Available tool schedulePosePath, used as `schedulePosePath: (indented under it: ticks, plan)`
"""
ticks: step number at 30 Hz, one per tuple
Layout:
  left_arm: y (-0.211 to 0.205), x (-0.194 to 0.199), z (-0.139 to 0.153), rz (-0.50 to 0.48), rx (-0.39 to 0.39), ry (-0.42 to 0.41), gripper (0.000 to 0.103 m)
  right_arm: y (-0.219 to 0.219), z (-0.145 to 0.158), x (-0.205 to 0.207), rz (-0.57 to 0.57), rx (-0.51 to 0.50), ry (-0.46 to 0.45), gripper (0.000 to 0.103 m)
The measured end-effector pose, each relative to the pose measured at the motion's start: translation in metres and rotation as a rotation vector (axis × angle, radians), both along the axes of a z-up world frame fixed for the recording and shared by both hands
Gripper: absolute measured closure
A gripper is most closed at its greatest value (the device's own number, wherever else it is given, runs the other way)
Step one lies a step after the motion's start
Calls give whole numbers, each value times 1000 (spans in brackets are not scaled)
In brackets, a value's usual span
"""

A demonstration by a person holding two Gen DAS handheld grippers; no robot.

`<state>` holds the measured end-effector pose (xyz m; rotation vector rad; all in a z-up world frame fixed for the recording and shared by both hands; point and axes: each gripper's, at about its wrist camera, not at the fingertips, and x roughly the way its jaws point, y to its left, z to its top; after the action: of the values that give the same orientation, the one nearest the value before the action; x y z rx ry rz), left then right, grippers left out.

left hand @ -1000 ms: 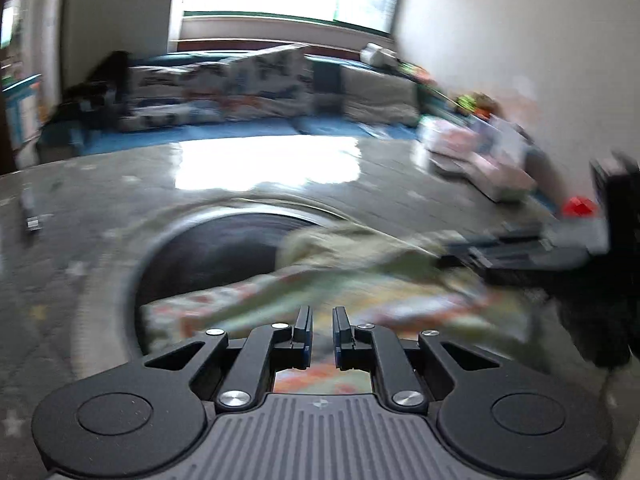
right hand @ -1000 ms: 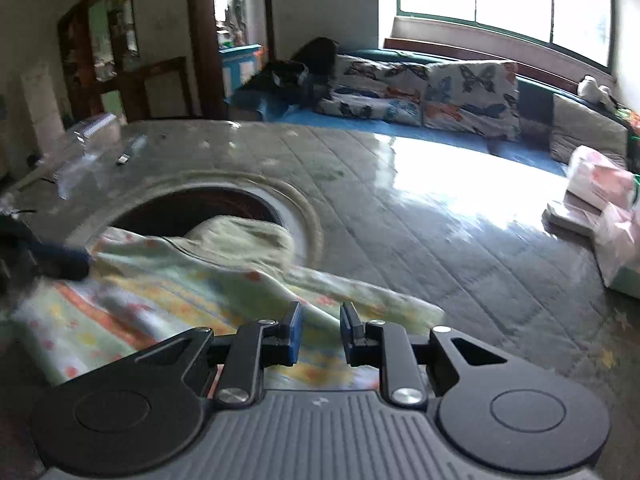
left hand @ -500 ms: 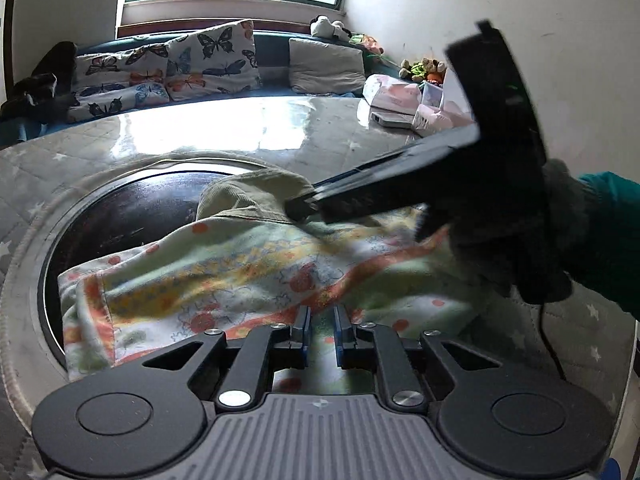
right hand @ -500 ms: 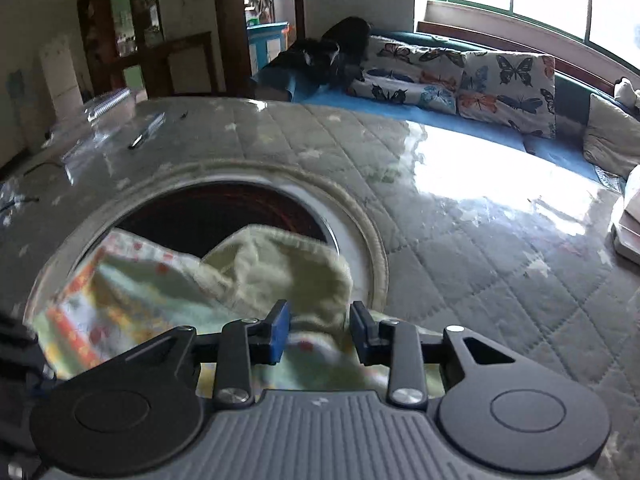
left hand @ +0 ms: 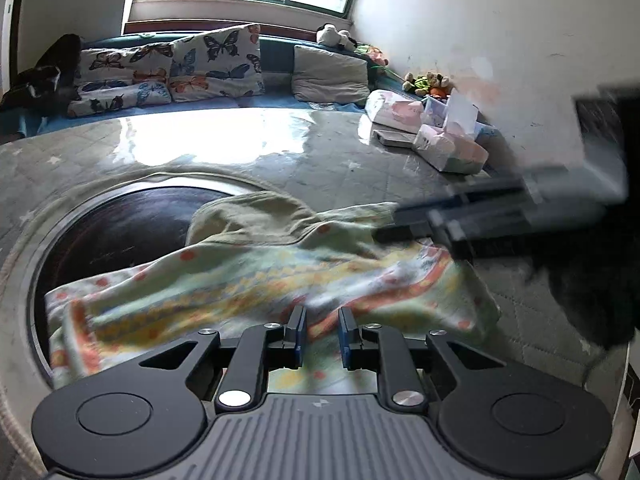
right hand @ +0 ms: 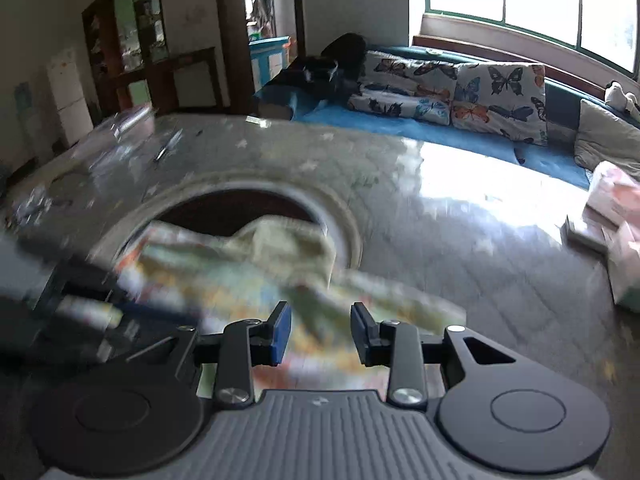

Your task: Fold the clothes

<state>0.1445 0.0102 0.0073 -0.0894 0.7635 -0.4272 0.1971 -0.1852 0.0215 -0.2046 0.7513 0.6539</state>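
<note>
Desk (left hand: 280,152) first: it is covered in a quilted, glossy sheet, with a dark round inset (left hand: 120,232) in the middle, and the garment (left hand: 248,280) lies half over that inset and half on the quilted part toward your right side. It is a small patterned piece, pale green with orange and yellow bands, with a plain olive part (left hand: 256,216) bunched at its far edge. It is not flat yet; the near hem is rumpled and the right end droops in a loose flap.

Your left tongs (left hand: 319,334) sit low at the near hem. Their jaws have just been opening and stand a little apart, with cloth showing in the gap, but the pads do not seem to press on it, so I judge them free. Your right tongs (right hand: 320,330) hang over the garment's right end with jaws plainly apart and nothing pinched; seen from the left camera they are a blurred dark shape reaching across the far right of the cloth.

You look to be between grips, so use the pause to choose corners. Take the near hem by its two ends, not the middle, so the fabric spreads when you draw the tongs apart. Bite only one layer; the bunched olive part could come along and spoil the fold. Smooth the piece flat before you turn any edge over.
</note>
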Motion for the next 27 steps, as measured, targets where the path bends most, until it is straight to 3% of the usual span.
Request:
schedulePosePath:
  ticks: [6, 14, 19, 27]
  plan:
    - [-4, 7, -3, 17, 12, -2, 85, -24, -21, -8, -66, -28, 23, 71]
    - [-6, 7, -4, 27, 22, -2, 83, -41, -19, 14, -154, 1, 6, 72]
    - [-7, 8, -2, 28, 26, -3, 83, -36, -28, 25, -164, 9, 8, 97]
    - [-3, 6, -2, 62, 28, -9, 79, -40, -30, 35, -190, 46, -4, 92]
